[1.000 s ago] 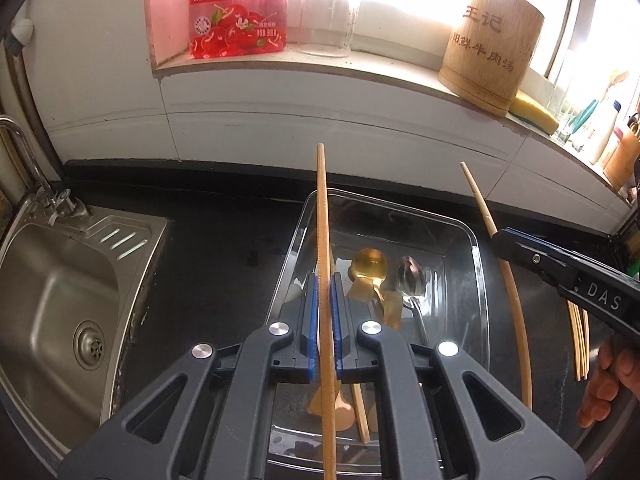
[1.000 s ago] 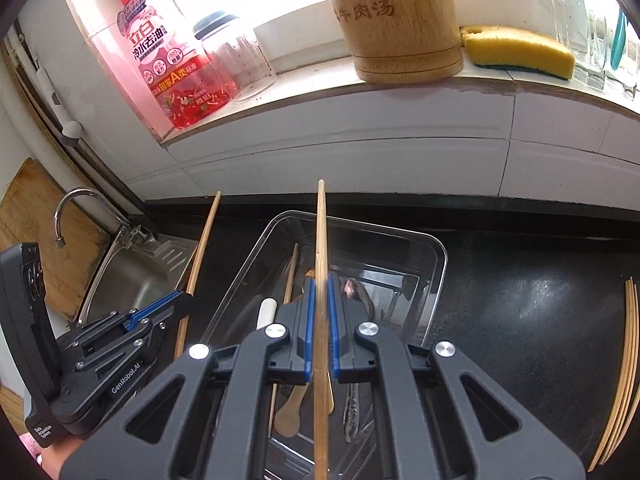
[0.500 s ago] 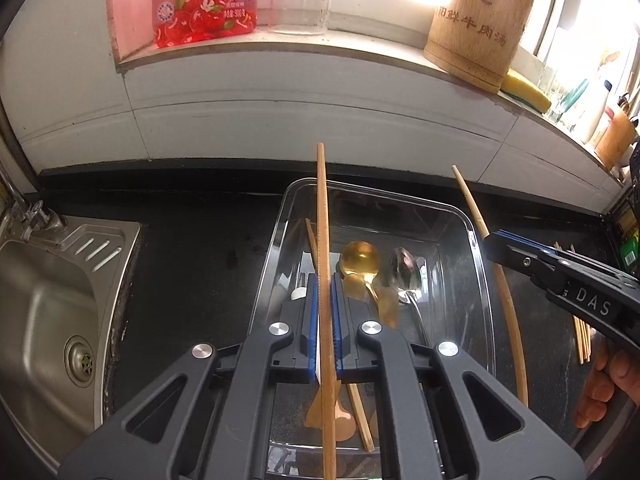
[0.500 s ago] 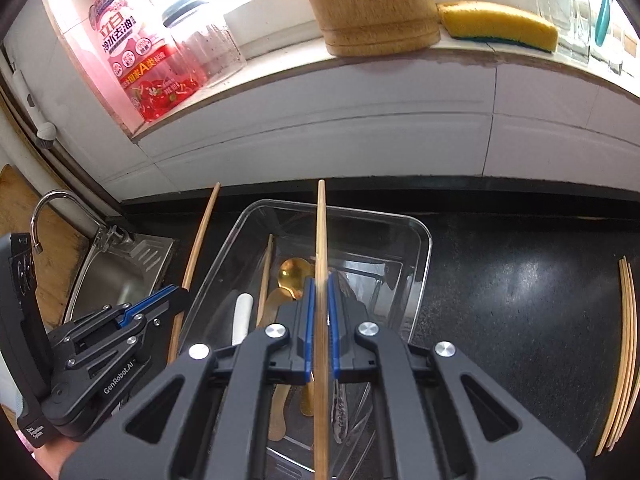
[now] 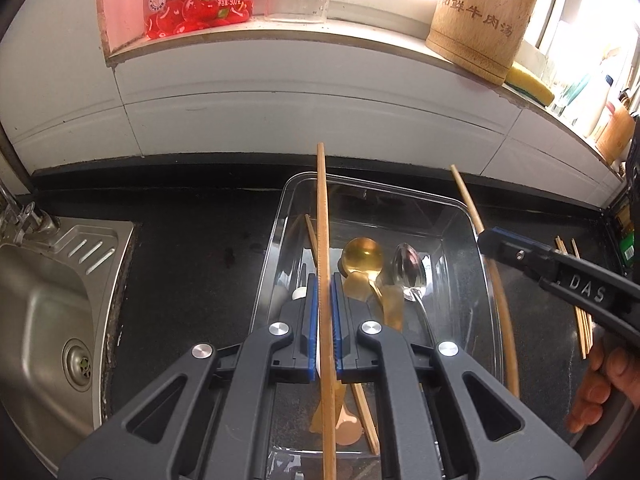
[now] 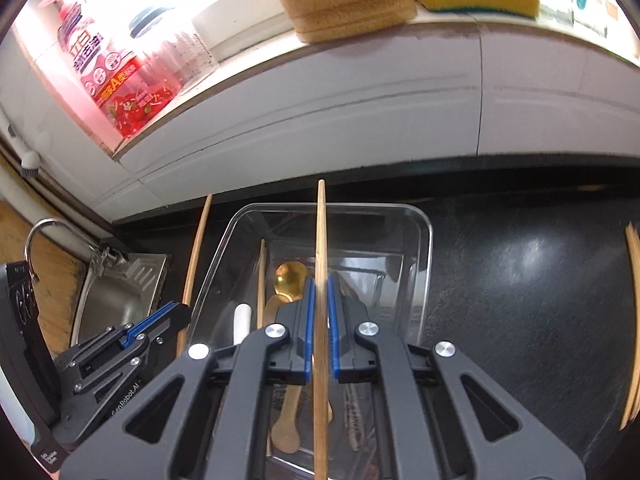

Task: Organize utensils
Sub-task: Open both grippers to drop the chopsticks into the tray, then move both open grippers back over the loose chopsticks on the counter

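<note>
Both grippers hang over the clear tray (image 5: 472,216), which stands on the black bench near its back edge, beside the sink (image 5: 44,312). Left gripper (image 5: 325,280) is clamped on a wooden chopstick (image 5: 322,208); right gripper (image 6: 318,286) is clamped on a second chopstick (image 6: 320,232). In the tray lie a gold spoon (image 5: 360,256), a silver spoon (image 5: 408,272) & another chopstick. More chopsticks (image 5: 582,320) lie at the bench's right edge.

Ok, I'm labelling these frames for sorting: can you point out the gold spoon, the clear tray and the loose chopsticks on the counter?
gold spoon (image 5: 362,254): left wrist view, on its bowl.
clear tray (image 6: 427,280): right wrist view, on its right wall.
loose chopsticks (image 5: 581,320): left wrist view, mid-length of the bundle.
</note>
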`<action>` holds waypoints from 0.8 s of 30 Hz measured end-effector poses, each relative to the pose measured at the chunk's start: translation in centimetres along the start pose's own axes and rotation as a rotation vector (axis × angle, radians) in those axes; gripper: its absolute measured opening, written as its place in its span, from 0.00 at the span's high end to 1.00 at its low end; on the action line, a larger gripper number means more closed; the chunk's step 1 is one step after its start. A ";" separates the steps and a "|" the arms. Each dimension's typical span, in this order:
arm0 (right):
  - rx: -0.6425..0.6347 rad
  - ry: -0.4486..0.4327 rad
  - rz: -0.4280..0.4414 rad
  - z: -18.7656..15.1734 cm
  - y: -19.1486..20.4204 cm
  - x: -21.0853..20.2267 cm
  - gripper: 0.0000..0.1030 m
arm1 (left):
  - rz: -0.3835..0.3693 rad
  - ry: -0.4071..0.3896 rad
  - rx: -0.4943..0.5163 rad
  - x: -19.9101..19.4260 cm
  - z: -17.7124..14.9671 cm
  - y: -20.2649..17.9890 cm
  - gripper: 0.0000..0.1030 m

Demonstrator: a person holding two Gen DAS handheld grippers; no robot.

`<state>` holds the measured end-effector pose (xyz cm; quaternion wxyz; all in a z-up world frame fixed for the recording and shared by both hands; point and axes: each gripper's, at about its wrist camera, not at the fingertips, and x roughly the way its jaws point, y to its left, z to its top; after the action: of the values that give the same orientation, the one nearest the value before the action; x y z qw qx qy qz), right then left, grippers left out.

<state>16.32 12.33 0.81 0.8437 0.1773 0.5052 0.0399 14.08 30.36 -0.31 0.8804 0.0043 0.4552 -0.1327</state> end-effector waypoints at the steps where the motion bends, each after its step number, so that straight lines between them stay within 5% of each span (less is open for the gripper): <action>1: 0.003 0.002 -0.001 -0.2 0.0 0.1 0.93 | -0.001 0.001 0.001 0.0 0.0 0.0 0.95; 10: 0.008 -0.017 -0.024 -0.1 0.0 0.0 0.93 | 0.004 0.012 0.018 0.2 0.4 -0.2 0.89; 11: 0.008 -0.021 -0.030 0.0 -0.1 -0.1 0.84 | 0.008 0.013 0.020 0.2 0.4 -0.2 0.84; 12: 0.014 -0.028 -0.030 0.2 -0.2 -0.3 0.47 | 0.016 0.012 0.018 0.2 0.5 -0.2 0.58; 13: 0.025 -0.041 -0.026 0.2 -0.4 -0.5 0.23 | 0.025 0.000 0.010 0.0 0.5 -0.1 0.26; 14: 0.040 -0.068 -0.020 0.3 -0.6 -1.0 0.06 | 0.035 -0.021 -0.003 -0.4 0.4 0.0 0.22; 20: 0.069 -0.110 -0.001 1.0 -1.3 -2.4 0.06 | 0.055 -0.035 0.002 -0.9 0.4 0.1 0.21; 24: 0.093 -0.137 -0.017 1.2 -2.2 -3.4 0.06 | 0.063 -0.040 0.000 -1.4 0.3 0.0 0.11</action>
<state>15.45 9.11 3.35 0.8674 0.2141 0.4491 -0.0029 13.53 30.60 0.95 0.8931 0.0161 0.4371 -0.1049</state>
